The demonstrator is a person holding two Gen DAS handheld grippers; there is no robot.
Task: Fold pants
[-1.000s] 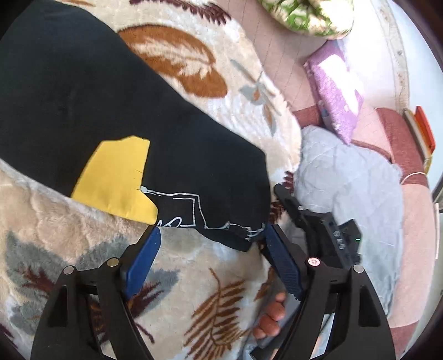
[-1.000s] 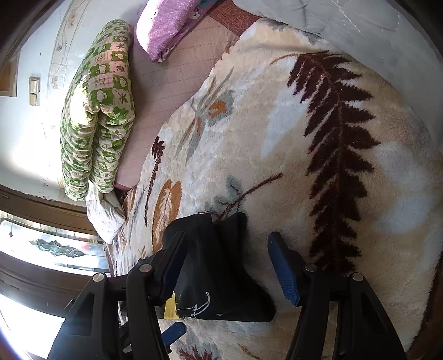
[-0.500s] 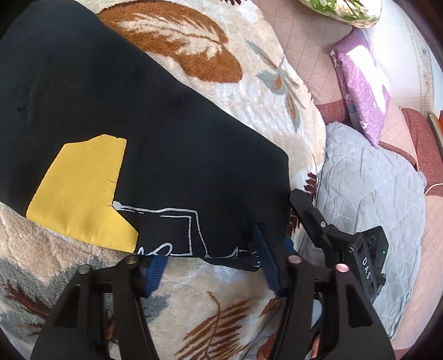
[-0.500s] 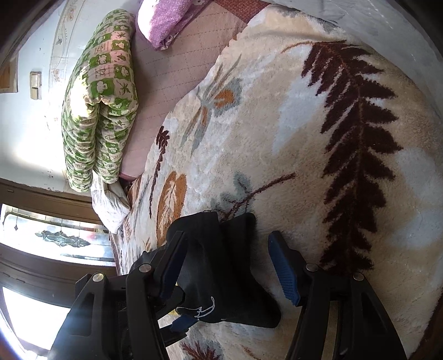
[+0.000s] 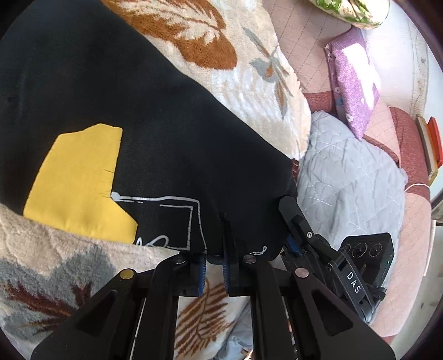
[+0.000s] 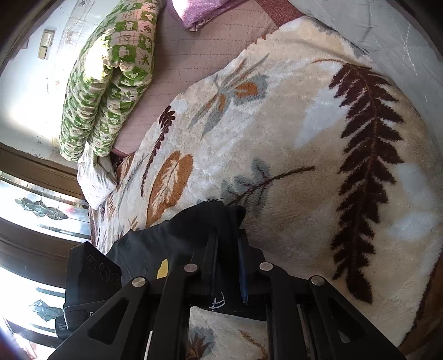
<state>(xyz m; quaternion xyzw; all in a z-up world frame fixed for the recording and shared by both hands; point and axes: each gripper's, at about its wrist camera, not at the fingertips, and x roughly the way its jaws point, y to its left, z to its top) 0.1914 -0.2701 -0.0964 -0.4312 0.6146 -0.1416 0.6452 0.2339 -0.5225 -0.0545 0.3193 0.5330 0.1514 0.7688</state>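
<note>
The left gripper (image 5: 214,265) is closed to a narrow gap on the near hem of the black pants (image 5: 138,116). The right gripper (image 6: 227,265) is likewise pinched on a hem corner. The pants are spread on a leaf-patterned blanket (image 6: 290,144), bare beyond them. "DAS" is printed on the right gripper's body.

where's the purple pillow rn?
Left wrist view, upper right: the purple pillow lies on the pink mattress, past the grey quilt and beside the green patterned bedding.
</note>
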